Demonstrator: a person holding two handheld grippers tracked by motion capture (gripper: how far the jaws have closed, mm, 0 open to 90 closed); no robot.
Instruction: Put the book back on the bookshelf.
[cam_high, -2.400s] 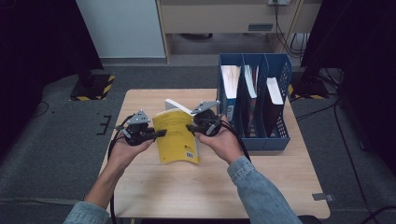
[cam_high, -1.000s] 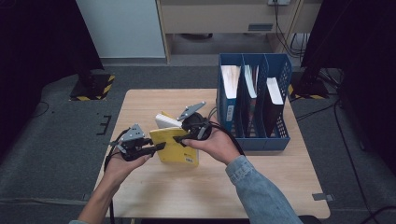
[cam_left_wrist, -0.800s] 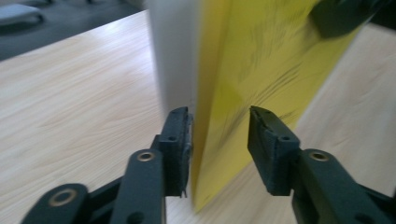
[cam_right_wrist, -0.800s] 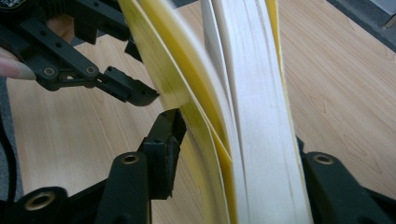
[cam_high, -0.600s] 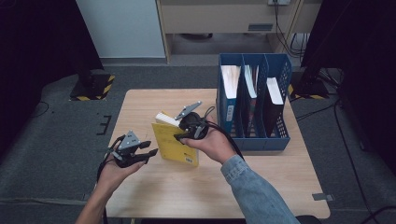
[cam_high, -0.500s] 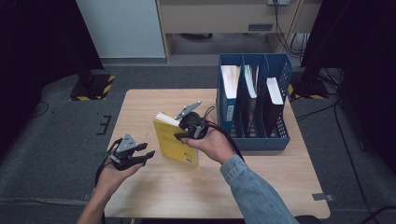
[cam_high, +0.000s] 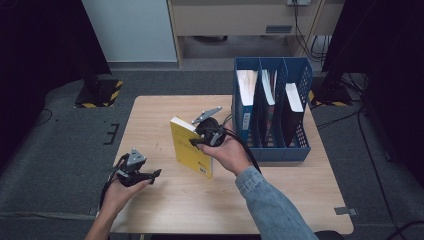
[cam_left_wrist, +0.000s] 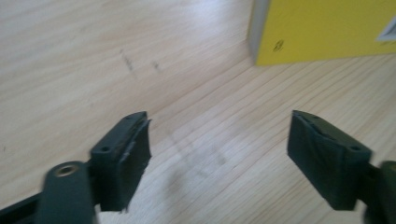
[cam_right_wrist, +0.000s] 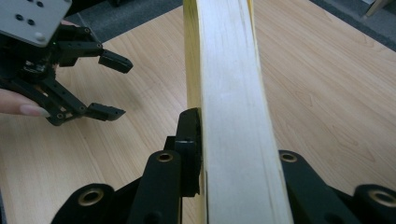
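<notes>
— While the right hand-held gripper (cam_high: 200, 140) grips it, where does the yellow book (cam_high: 190, 149) sit?
— It stands upright on the tabletop (cam_high: 300, 190), near the middle, just left of the blue file rack (cam_high: 280, 150). Its lower edge appears to rest on the wood, and its white page edge faces the right gripper view.

— How does that gripper hold it?
— Its jaws are pressed onto the book from both sides, pinching covers and pages together, having just been closing on it. One black pad lies flat against the yellow cover.

— And the left hand-held gripper (cam_high: 152, 174)?
— It hangs low over the tabletop's front left part, apart from the book. Its jaws stand spread, having just been opening, with only bare wood between them. The book's lower corner shows farther off in the left gripper view.

— What does the rack hold?
— Books and papers standing in its compartments.
</notes>
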